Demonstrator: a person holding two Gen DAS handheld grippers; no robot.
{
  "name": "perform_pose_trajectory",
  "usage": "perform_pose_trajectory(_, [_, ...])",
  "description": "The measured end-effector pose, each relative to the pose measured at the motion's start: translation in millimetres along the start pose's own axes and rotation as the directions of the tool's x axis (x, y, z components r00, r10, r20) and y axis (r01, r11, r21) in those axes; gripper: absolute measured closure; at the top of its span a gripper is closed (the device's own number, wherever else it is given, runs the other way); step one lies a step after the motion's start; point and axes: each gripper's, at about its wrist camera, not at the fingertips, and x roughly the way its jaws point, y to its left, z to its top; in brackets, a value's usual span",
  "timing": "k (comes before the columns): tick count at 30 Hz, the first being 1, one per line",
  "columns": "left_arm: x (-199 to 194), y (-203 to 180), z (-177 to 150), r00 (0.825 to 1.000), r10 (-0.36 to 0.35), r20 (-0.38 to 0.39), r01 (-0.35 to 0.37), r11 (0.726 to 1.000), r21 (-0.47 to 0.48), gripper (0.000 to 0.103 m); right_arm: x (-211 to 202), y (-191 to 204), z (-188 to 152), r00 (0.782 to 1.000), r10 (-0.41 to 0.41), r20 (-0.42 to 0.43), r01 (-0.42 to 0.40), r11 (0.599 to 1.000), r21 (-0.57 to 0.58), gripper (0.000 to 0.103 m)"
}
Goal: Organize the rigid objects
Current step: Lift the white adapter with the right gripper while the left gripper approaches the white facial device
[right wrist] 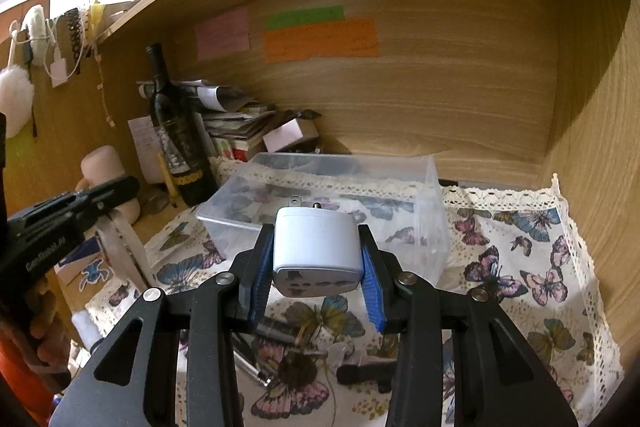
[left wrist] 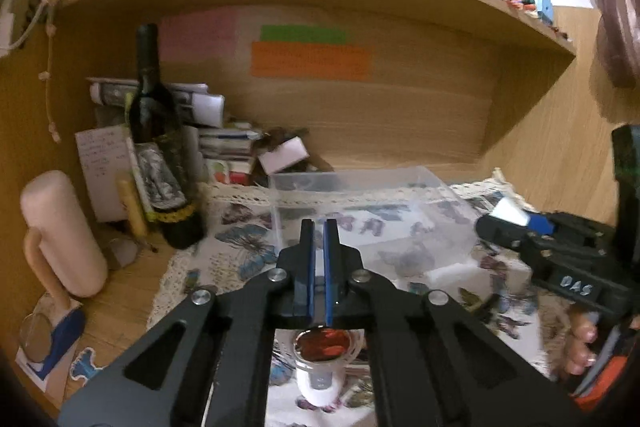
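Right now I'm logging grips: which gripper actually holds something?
The right gripper, clamped on the white travel adapter; the left gripper is shut on nothing.

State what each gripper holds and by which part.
The right gripper clamps a white travel adapter by its two opposite side faces, prongs pointing away. The left gripper is shut with nothing between its fingers.

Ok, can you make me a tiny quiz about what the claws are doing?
1. What is the right claw holding?
2. True or false: the clear box has a lid on it.
3. The left claw is: A) wide open, B) shut with nothing in it, C) gripping the bottle.

Key: 1. a white plug adapter, pinched from both sides. 2. False, it is open on top. 3. B.
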Motion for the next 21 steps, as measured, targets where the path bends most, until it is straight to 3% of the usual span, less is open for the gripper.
perform_pose_trajectory(1, [-0.6, -0.1, -1.5, 1.000, 0.008, 0.008, -0.008, 1.000, 0.006, 0.100, 1.2, 0.3, 0.4, 1.000, 0.003, -0.002, -0.003, 1.000, 0.000, 0.067])
perform_pose_trajectory(6, [-1.5, 7.6, -8.5, 0.999, 0.034, 0.011, -0.034, 0.999, -0.007, 0.058, 6.2, 1.6, 0.7, 1.000, 0.010, -0.018, -0.010, 1.000, -0.003, 0.067])
perform_pose_trajectory(8, [-2.4, 10.3, -14.8, 0.998, 0.068, 0.007, -0.068, 0.998, -0.004, 0.049, 7.6, 2.3, 1.0, 1.000, 0.015, -0.021, -0.015, 1.000, -0.002, 0.067])
perform_pose_trajectory(11, [-3.3, 19.6, -19.3, 0.997, 0.080, -0.006, -0.080, 0.996, -0.040, 0.048, 9.5, 3.4, 1.0, 0.999, 0.023, -0.024, -0.023, 1.000, -0.005, 0.067])
perform_pose_trajectory(15, [2.9, 35.5, -24.4, 0.998, 0.035, -0.047, -0.040, 0.992, -0.117, 0.048, 12.3, 7.6, 0.6, 0.999, 0.034, -0.029, -0.035, 0.999, -0.010, 0.067])
perform_pose_trajectory(18, [28.4, 43.8, -40.7, 0.990, 0.012, -0.142, -0.035, 0.986, -0.164, 0.050, 12.9, 9.9, -0.2, 0.999, 0.037, -0.030, -0.037, 0.999, -0.017, 0.067])
perform_pose_trajectory(21, [54.7, 55.5, -61.0, 0.966, 0.004, -0.257, -0.060, 0.975, -0.212, 0.055, 11.0, 10.3, -1.2, 0.999, 0.028, -0.032, -0.029, 0.999, -0.031, 0.067])
